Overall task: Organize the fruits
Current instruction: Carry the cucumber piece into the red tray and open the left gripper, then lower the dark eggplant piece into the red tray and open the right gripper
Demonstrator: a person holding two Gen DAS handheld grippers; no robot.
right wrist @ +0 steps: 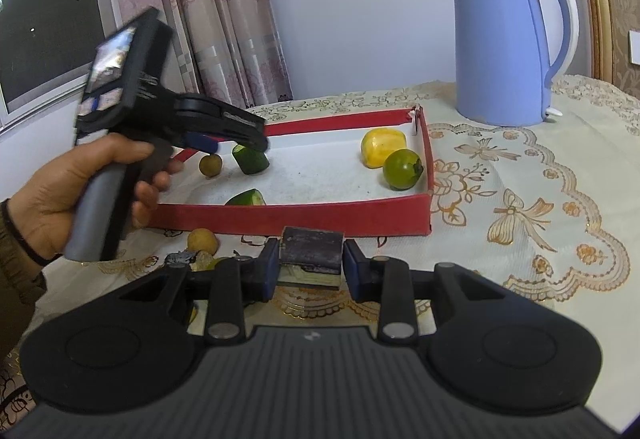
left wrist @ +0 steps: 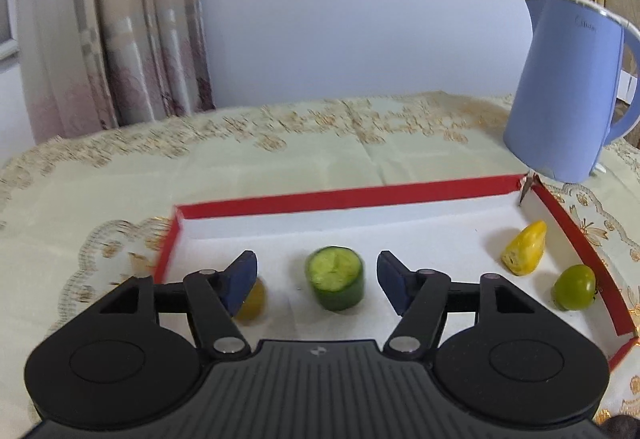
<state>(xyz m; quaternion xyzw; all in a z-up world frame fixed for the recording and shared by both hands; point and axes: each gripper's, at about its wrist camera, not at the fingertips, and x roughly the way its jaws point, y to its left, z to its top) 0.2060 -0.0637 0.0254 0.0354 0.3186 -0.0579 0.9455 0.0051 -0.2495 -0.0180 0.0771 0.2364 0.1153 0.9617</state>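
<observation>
Down at the near edge, the right gripper (right wrist: 311, 271) has its jaws pinching a dark rectangular block (right wrist: 312, 248) just outside the red tray (right wrist: 296, 218). Round small fruits (right wrist: 203, 241) lie on the tablecloth (right wrist: 560, 199) beside it. Inside the tray, the left gripper (left wrist: 317, 281) hangs with jaws spread around a cucumber chunk (left wrist: 335, 282), not touching. Farther right sit a yellow fruit (left wrist: 525, 248) and green tomato (left wrist: 574, 286); beyond stands a blue kettle (left wrist: 568, 87).
</observation>
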